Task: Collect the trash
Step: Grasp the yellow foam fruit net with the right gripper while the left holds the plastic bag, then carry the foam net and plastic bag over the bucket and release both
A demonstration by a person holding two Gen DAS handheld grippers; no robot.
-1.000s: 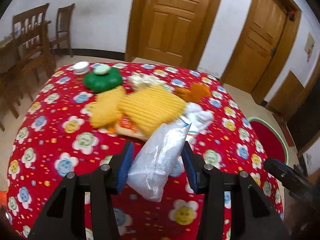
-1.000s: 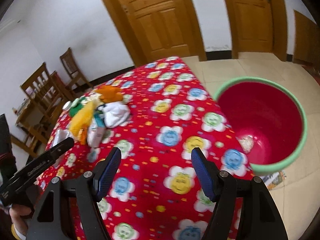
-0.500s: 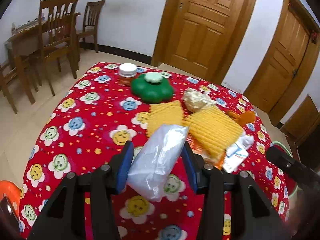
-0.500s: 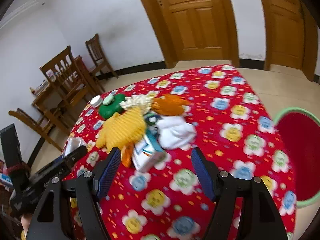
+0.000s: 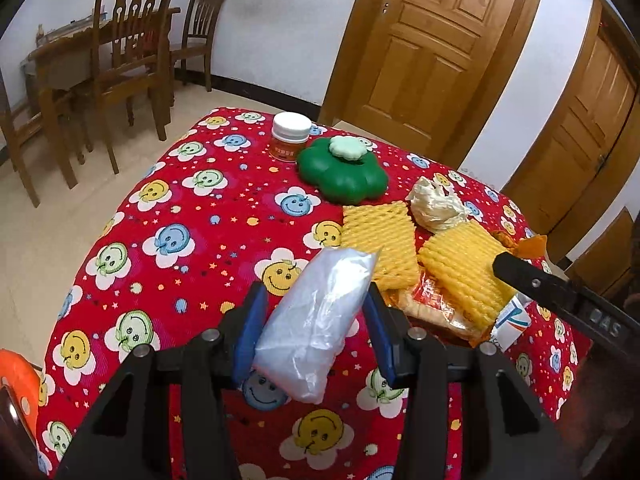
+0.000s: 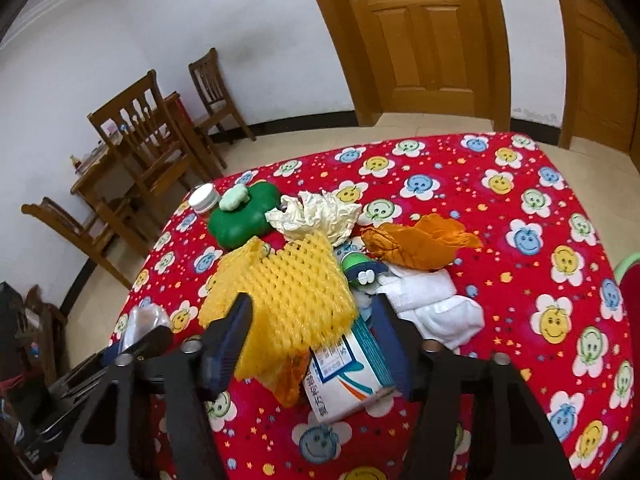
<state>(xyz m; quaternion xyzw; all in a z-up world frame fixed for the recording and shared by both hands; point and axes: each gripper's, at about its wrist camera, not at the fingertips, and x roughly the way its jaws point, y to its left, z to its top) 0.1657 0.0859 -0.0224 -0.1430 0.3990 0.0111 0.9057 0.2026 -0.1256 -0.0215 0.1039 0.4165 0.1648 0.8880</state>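
Observation:
My left gripper (image 5: 316, 320) is shut on a clear plastic bag (image 5: 320, 312) and holds it above the red flowered tablecloth (image 5: 180, 248). My right gripper (image 6: 310, 308) is over the trash pile with its jaws closing. A yellow foam net (image 6: 288, 292) and a white-and-blue carton (image 6: 348, 376) lie between its fingers, and I see no pad pressing on either. The pile also holds a second yellow net (image 5: 376, 240), crumpled paper (image 6: 316, 216), an orange wrapper (image 6: 420, 240) and white tissue (image 6: 436, 308).
A green flower-shaped container (image 5: 344, 172) and a white-lidded jar (image 5: 291, 136) stand at the table's far side. The green rim of a red bin (image 6: 628, 264) shows at the right edge. Wooden chairs (image 5: 132, 40) and a table stand by the wall.
My right gripper has swung from the red bin's side over to the trash pile, and its jaws have narrowed. My left gripper has shifted leftward along the table, still holding the bag.

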